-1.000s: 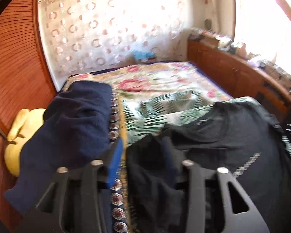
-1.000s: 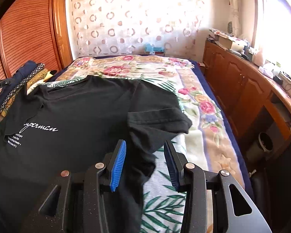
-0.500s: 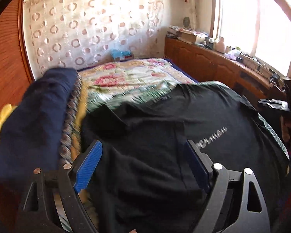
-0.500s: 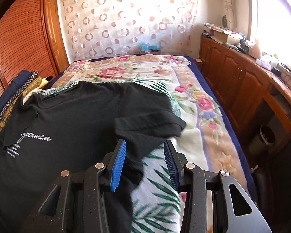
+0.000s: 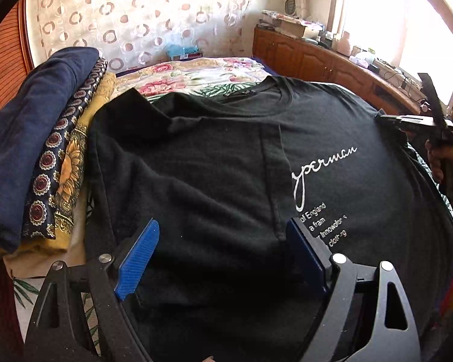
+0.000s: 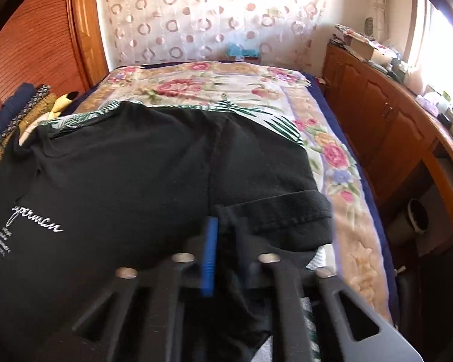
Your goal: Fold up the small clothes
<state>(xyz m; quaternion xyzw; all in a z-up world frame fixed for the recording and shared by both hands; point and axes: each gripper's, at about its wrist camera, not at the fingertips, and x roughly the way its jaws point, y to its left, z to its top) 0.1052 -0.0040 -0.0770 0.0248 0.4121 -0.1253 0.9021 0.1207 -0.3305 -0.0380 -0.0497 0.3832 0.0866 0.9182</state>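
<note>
Black T-shirt (image 5: 226, 163) lies flat across the floral bed (image 6: 226, 90), white script showing. Folded clothes pile (image 5: 30, 138) crowds frame left. Left hand-held gripper (image 5: 223, 253) gapes wide above the shirt; right hand-held gripper (image 6: 226, 241) pinches its sleeve (image 6: 281, 214).

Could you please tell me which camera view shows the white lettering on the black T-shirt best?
The left wrist view: the white lettering lies near the frame's centre, large and partly legible, on the black T-shirt. In the right wrist view the lettering sits small at the left edge, its lower lines blurred.
</note>
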